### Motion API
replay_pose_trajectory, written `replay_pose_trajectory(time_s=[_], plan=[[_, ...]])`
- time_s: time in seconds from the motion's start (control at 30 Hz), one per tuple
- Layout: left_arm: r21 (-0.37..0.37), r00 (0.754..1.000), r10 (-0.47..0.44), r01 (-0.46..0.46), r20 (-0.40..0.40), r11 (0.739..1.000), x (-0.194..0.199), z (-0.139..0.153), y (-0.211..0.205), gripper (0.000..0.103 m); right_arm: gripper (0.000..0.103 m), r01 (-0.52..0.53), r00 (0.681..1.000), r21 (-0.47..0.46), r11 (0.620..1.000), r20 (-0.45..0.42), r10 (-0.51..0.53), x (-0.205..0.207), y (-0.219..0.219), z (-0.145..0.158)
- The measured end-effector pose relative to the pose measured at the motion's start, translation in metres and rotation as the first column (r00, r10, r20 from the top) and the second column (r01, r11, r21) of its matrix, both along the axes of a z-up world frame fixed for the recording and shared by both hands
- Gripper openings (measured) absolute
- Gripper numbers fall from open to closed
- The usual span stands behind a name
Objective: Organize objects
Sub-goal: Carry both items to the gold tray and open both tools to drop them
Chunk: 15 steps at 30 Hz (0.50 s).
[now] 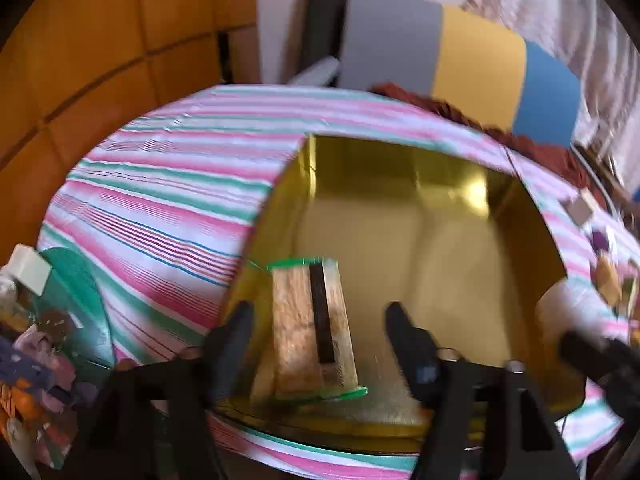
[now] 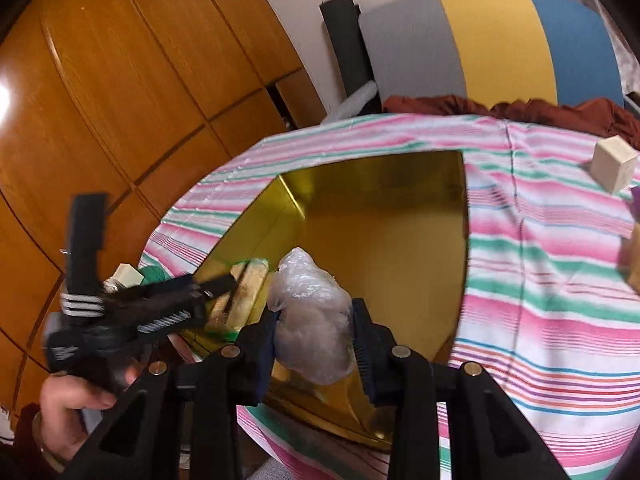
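A gold-lined open box sits on the striped tablecloth; it also shows in the right wrist view. Inside it, near the front left, lies a clear packet with green edges and a dark strip, also seen in the right wrist view. My left gripper is open, its fingers on either side of the packet and apart from it. My right gripper is shut on a crumpled clear plastic bag, held over the box's front edge. The left gripper shows in the right wrist view too.
A cream cube and other small items lie on the cloth at the right. A green container with clutter stands at the left. A chair with grey, yellow and blue back is behind the table; wooden cabinets at left.
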<state>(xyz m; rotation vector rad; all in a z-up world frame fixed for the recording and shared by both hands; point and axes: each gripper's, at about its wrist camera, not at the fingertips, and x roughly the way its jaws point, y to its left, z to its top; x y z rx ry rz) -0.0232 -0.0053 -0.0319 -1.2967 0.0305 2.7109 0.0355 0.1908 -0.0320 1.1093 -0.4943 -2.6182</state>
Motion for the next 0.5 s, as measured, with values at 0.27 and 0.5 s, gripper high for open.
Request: replay_pose_trajectory(time_s=[0.27, 0.5], plan=[[0.109, 0.966, 0.212, -0.197, -0.150, 0.974, 0.008, 0.036, -0.045, 0.096, 0.035, -0.024, 0.998, 0.018, 1.000, 0.063, 0.022, -0.027, -0.020, -0.017], [0.162, 0.949, 0.266, -0.239, -0.171, 0.957, 0.014, 0.043, -0.058, 0.099, 0.047, -0.039, 0.994, 0.008, 0.999, 0.106, 0.038, -0.047, -0.046, -0.030]])
